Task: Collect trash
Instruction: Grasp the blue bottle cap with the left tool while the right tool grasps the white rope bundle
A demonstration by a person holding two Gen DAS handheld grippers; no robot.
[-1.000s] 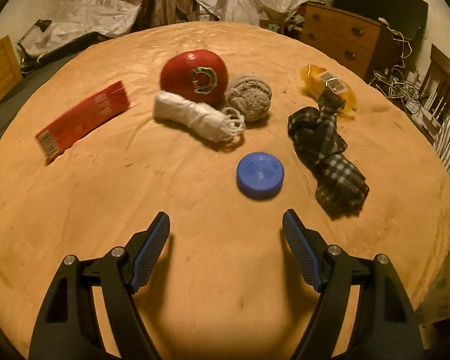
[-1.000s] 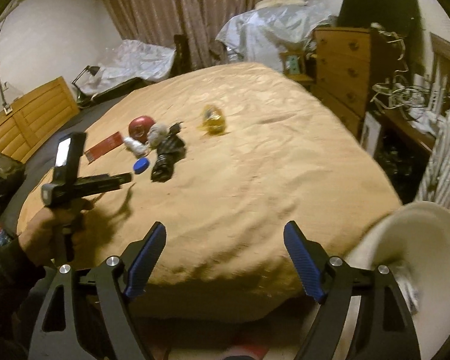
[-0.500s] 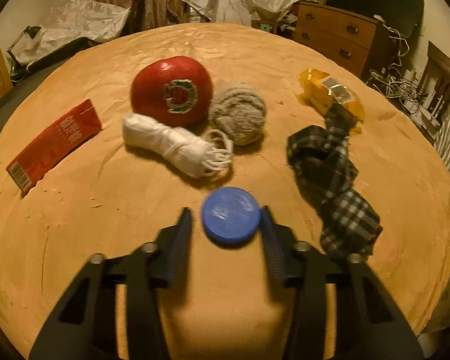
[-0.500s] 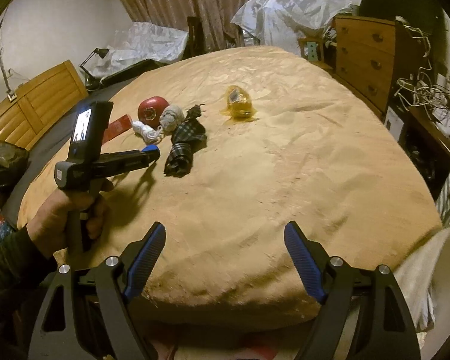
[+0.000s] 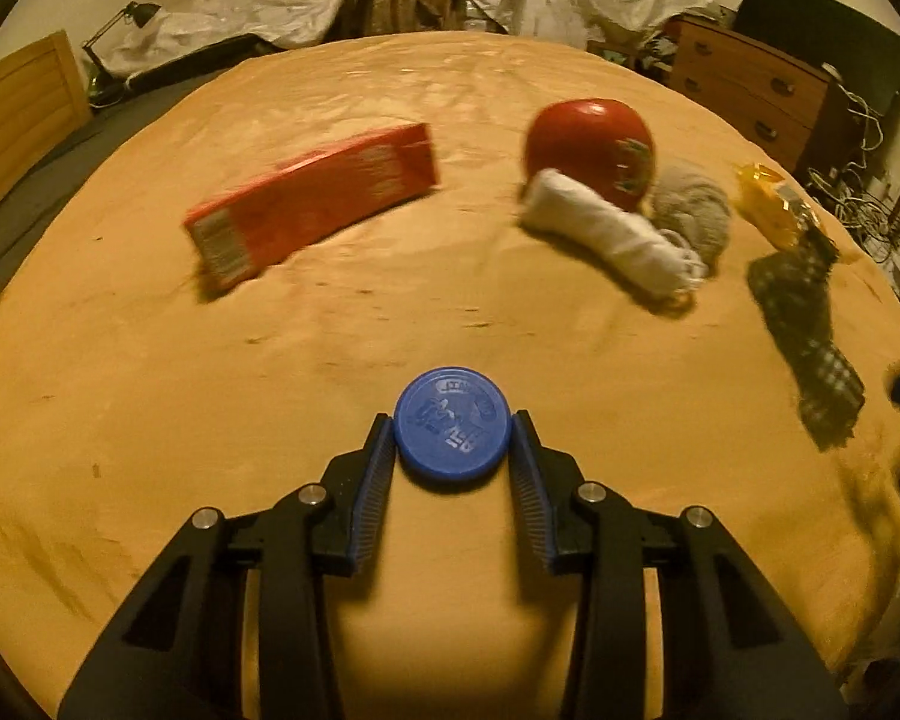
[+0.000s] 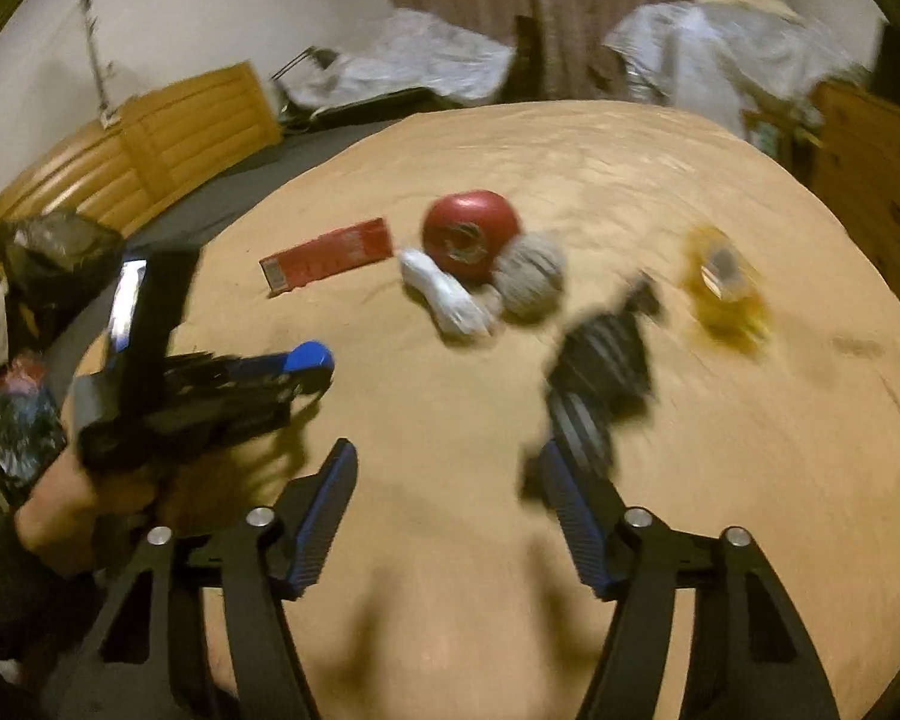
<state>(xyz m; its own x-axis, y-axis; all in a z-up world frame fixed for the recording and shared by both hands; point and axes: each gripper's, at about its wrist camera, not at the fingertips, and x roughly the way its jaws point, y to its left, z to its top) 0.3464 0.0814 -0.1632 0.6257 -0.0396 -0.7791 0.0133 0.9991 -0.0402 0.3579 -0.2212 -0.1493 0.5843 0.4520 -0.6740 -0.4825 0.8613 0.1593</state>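
From the left wrist we see our left gripper (image 5: 453,450) closed on the blue lid (image 5: 452,423), both ribbed pads pressed against its round rim, the lid lying flat above the tan bedspread (image 5: 390,312); farther off a red carton (image 5: 312,204) lies on its side to the left; to the right a red ball (image 5: 591,147) sits touching a white rolled bundle (image 5: 612,237) and a grey wool ball (image 5: 690,213); beyond them a yellow wrapper (image 5: 771,210) lies just beside a dark checked cloth (image 5: 810,336).

From the right wrist we see our right gripper (image 6: 444,504) with its jaws closing and nothing between the pads, only bare bedspread; the checked cloth (image 6: 606,360) lies just ahead of its right finger, blurred; at the left a hand (image 6: 84,510) holds the left gripper (image 6: 306,363) with the blue lid (image 6: 309,355) at its tip; the carton (image 6: 330,255), red ball (image 6: 471,231) and yellow wrapper (image 6: 723,288) lie beyond.
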